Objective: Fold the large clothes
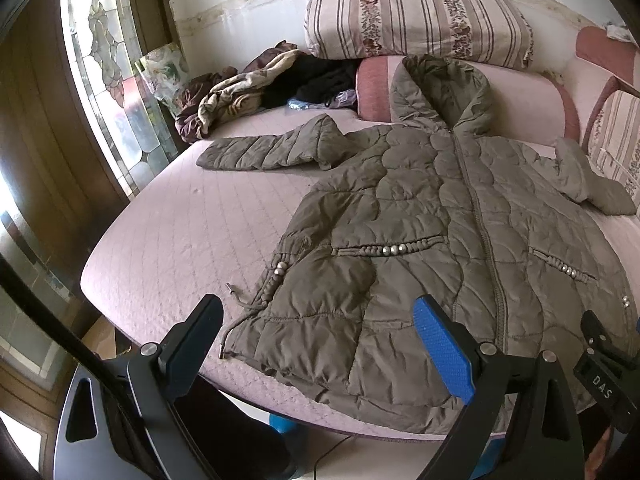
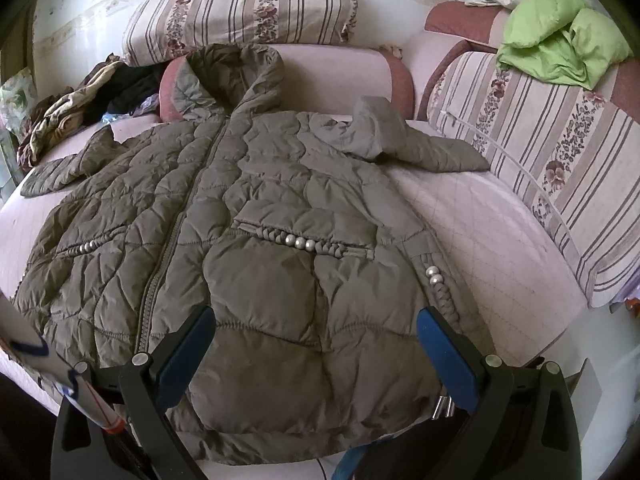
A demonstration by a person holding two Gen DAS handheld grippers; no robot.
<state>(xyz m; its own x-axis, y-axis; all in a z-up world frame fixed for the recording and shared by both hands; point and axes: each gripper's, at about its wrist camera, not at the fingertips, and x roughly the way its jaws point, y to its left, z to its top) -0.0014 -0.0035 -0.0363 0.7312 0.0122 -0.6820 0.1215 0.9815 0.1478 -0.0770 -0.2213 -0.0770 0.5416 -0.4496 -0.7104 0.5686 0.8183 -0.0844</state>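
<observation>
Both empty, spread wide: left gripper (image 1: 320, 344), right gripper (image 2: 316, 356). Beyond, centre frame, puffy quilted jacket (image 2: 260, 220): light, soft, probably slippery; best pinched at hem corners.

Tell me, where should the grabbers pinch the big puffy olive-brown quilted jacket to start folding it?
Probably the sleeves. The olive-brown quilted jacket lies flat, zipped, front up on the pink quilted bed cover, sleeves spread sideways. The open left gripper could pinch the left sleeve's cuff from the outer side, the open right gripper the right cuff, then fold each inward.
</observation>
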